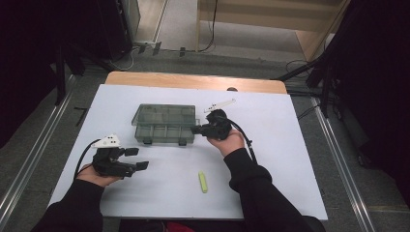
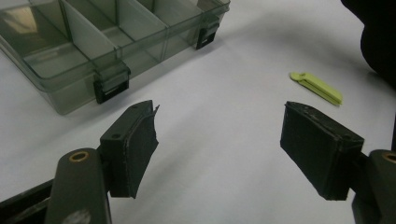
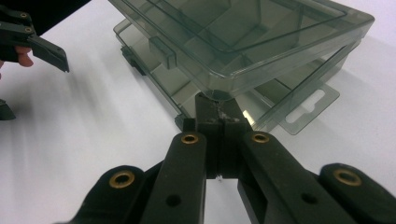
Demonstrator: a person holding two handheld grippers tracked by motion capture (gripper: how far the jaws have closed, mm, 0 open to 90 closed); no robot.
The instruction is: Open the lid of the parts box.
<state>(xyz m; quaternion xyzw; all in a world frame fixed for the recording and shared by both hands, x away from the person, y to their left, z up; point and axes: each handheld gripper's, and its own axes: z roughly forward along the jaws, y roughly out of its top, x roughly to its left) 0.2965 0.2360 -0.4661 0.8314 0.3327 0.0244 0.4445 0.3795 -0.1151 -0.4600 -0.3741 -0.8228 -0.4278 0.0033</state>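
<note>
Table with white top carries everything I work on. Organizer box of smoky clear plastic sits at the table's middle, its lid raised off the divided base on the side toward my right gripper. Right gripper, jaws clenched together on nothing, has its tips wedged under the lid's front corner; I judge the step to be levering the lid open, so I should lift slowly and keep the tips under the rim so they do not slip out. Left gripper, jaws released and wide apart, hovers near the box's front, free to steady the base. Latches look undone. Green clip lies apart, near the table's front
</note>
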